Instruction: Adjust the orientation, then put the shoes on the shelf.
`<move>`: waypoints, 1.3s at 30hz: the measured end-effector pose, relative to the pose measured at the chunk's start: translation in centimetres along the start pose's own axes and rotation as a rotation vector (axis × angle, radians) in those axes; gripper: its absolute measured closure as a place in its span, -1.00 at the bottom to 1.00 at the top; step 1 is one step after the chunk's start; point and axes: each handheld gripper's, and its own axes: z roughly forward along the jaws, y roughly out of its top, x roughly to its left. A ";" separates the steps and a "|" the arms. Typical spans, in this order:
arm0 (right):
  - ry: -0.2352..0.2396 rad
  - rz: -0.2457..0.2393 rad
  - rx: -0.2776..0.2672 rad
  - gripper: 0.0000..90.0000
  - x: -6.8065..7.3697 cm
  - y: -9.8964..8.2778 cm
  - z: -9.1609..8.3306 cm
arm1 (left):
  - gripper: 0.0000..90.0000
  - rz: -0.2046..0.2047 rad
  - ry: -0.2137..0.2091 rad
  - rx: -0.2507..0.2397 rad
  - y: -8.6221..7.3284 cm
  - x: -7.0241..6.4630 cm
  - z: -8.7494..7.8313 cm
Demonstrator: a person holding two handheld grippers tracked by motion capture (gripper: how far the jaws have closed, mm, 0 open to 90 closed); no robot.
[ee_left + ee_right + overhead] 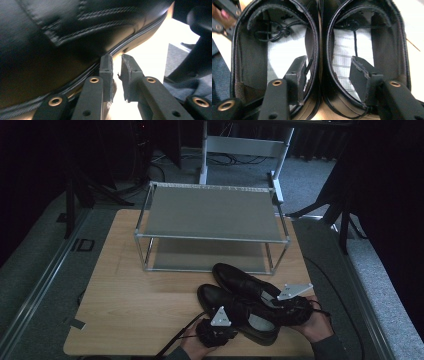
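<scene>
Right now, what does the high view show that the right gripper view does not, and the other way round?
The high view adds the two-shelf metal rack standing behind the shoes on the wooden table. The right gripper view adds the insides of the shoes: pale insoles and tucked-in laces, with one jaw of the right gripper inside each shoe. Both share the pair of black shoes, side by side.

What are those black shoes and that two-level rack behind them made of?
The shoes look like smooth black leather, or an imitation: faint sheen, stitched seams, pale lining inside. The shoe rack appears to have a silvery metal tube frame with matte grey shelves, perhaps metal or fabric. It stands on a wood-grain tabletop.
</scene>
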 end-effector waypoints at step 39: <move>0.008 0.060 0.156 0.73 1.5 1.3 1.6 | 0.73 -0.109 0.093 -0.035 -0.5 3.0 -1.1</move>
